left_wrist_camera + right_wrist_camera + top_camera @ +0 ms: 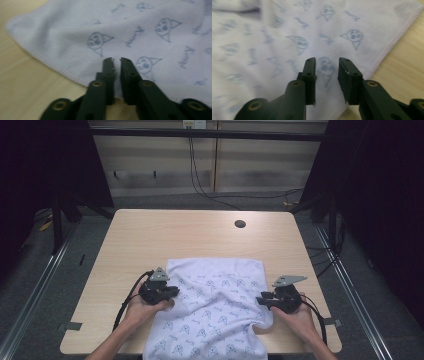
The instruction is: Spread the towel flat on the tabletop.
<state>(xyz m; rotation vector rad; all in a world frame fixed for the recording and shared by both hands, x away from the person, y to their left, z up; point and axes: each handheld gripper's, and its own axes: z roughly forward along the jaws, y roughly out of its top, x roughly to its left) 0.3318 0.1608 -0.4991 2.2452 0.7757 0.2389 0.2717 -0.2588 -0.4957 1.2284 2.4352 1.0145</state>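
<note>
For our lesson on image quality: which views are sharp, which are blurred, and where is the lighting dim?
High view: table and printed cloth evenly lit and sharp, surroundings dark. Left gripper view: cloth print fairly clear, nearest gripper parts soft. Right gripper view: cloth blurred toward the left, gripper sharper.

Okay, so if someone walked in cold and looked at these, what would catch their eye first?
Probably the white cloth printed with small blue cartoon faces, rumpled on the near half of the light wooden table and hanging over its front edge. Next, the two black grippers at its sides: the left gripper nearly closed at the hem, the right gripper open above the print.
</note>
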